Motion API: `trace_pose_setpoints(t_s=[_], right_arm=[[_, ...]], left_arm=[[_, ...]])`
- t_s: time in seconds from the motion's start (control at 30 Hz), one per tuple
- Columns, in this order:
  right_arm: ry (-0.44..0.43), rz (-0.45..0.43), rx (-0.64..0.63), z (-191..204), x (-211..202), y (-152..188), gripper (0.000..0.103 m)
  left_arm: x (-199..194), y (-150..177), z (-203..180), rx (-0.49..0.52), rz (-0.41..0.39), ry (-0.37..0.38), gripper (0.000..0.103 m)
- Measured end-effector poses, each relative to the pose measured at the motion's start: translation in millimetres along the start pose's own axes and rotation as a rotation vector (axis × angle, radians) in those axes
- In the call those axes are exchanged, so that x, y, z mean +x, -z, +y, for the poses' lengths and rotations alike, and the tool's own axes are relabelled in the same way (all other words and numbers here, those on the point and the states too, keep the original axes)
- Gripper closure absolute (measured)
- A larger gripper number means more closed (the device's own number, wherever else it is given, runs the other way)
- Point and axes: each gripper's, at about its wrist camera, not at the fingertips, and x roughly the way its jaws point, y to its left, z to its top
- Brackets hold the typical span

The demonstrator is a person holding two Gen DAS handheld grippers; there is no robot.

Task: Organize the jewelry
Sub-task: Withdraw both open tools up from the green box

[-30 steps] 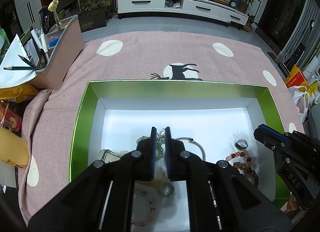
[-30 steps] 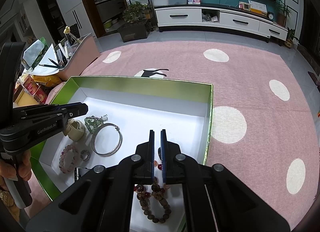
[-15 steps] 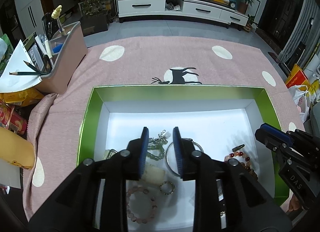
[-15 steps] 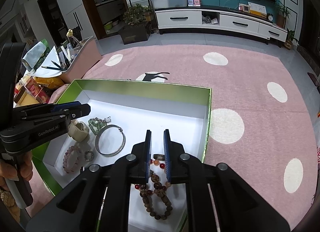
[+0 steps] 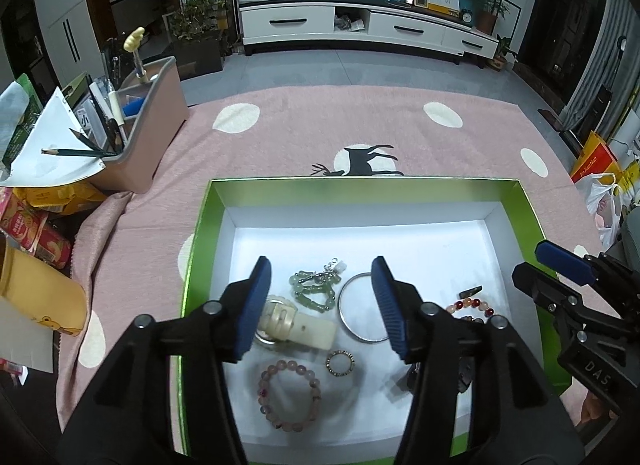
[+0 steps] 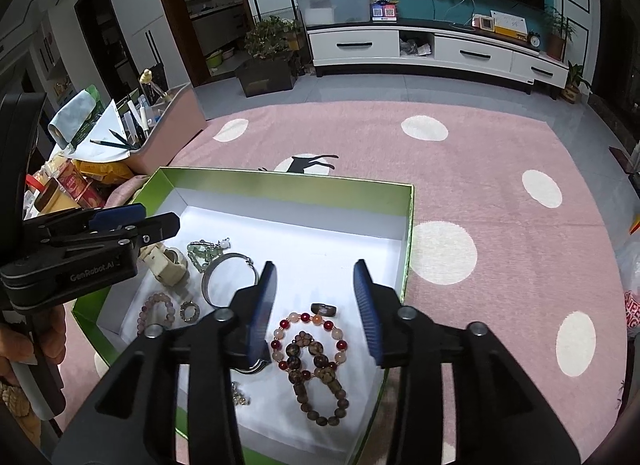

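A green box with a white floor [image 5: 516, 201] [image 6: 408, 225] lies on the pink rug and holds the jewelry. My left gripper [image 5: 320, 297] is open and empty above a jade bead string [image 5: 314, 291], a silver bangle [image 5: 356, 319], a cream watch [image 5: 296, 327], a pink bead bracelet [image 5: 290, 395] and a small ring [image 5: 340, 363]. My right gripper [image 6: 316, 301] is open and empty above a red and orange bead bracelet [image 6: 308, 337], a brown bead bracelet [image 6: 320, 389] and a dark ring [image 6: 324, 309].
A pink desk organiser with pencils and papers [image 5: 132, 133] stands at the far left, snack packets [image 5: 28, 225] in front of it. The pink dotted rug [image 6: 500, 225] stretches to the right and beyond the box. A white TV cabinet [image 5: 360, 25] is at the back.
Both grippers have opened from shut and drawn back and up from the box floor. A ring has dropped beside the red bead bracelet; more of the jewelry shows.
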Motion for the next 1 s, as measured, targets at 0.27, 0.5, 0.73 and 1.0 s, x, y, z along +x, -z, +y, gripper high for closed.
trace_pose_setpoints(t_s=[0.27,0.5,0.73,1.0], right_arm=[[0.038,-0.007,0.022,0,-14,2,0.028],[0.067,-0.02,0.009,7,-32,3,0.012],[0.099,-0.059,-0.004,16,-58,-2,0.001],[0.157,-0.104,-0.039,34,-96,-14,0.001]], left_arm=[[-21,3,2,0.009,-0.033,-0.038,0.022],[-47,7,3,0.031,-0.077,-0.067,0.012],[-76,8,5,0.034,-0.117,-0.096,0.004],[-122,3,5,0.047,-0.166,-0.131,0.002]])
